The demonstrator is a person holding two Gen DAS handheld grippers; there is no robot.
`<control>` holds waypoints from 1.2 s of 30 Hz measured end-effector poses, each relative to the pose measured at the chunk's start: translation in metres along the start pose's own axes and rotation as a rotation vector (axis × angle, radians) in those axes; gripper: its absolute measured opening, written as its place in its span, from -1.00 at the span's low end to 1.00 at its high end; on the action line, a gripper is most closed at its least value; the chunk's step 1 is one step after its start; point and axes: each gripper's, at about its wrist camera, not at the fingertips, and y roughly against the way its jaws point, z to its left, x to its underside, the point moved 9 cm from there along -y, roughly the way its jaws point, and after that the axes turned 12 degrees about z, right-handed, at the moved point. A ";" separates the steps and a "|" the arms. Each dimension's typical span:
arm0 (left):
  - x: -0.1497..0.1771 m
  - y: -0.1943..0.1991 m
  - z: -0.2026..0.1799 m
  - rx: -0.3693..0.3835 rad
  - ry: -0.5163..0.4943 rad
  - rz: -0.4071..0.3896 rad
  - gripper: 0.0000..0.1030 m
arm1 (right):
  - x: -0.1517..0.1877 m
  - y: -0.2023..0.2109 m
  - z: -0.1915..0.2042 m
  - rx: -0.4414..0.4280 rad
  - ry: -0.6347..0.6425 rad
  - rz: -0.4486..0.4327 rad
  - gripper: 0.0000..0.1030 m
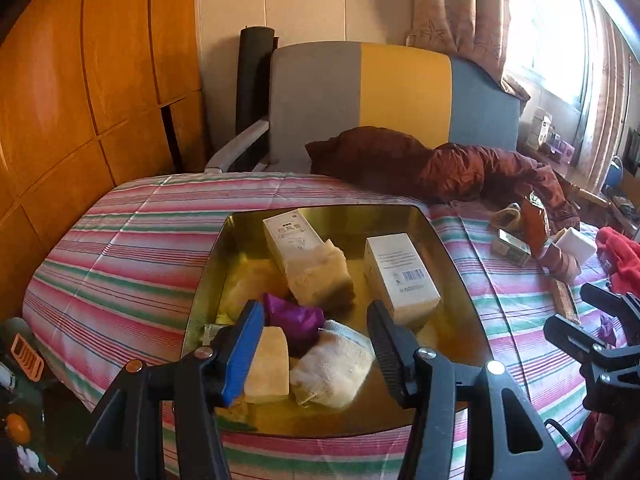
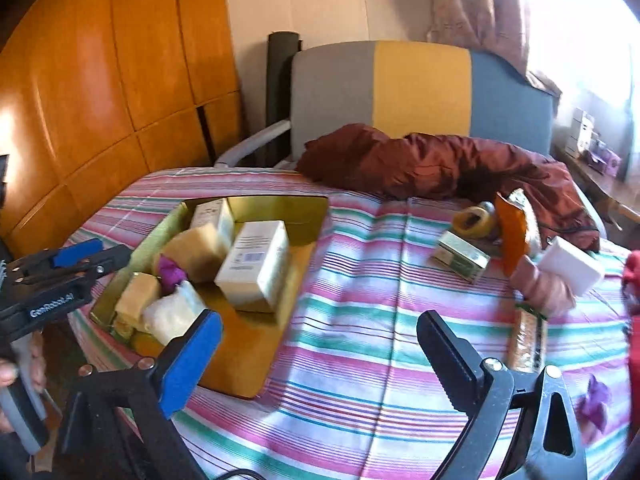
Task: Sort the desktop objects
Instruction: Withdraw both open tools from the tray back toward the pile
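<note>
A gold tray [image 1: 320, 213] [image 2: 280, 201] on the striped bed cover holds two white boxes [image 1: 400, 276] [image 1: 288, 236], a tan sponge [image 1: 320, 276], a purple packet [image 1: 294, 320], a white cloth roll [image 1: 332, 364] and a yellow block [image 1: 268, 364]. My left gripper [image 1: 316, 336] hovers over the tray's near end, half open, its pads touching nothing. My right gripper [image 2: 320, 356] stands wide open over bare cover, right of the tray. Loose on the cover are a green-gold box [image 2: 462, 256], a white block [image 2: 572, 266], an orange packet [image 2: 514, 232], a pink roll [image 2: 544, 288] and a long brown bar [image 2: 526, 340].
A maroon jacket [image 2: 440, 164] lies across the far side of the bed, before a grey, yellow and blue chair back [image 2: 420, 88]. A wooden wardrobe [image 2: 100, 80] fills the left. A red cloth [image 2: 632, 272] and a small purple packet [image 2: 596, 400] lie at the right edge.
</note>
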 end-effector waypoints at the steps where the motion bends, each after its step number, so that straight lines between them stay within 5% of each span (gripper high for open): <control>1: 0.000 0.001 -0.002 0.000 -0.005 -0.003 0.06 | 0.001 0.000 -0.003 0.008 -0.009 0.002 0.91; 36: -0.015 0.012 -0.082 -0.020 -0.207 -0.051 0.06 | 0.009 0.024 -0.125 0.292 -0.147 0.029 0.85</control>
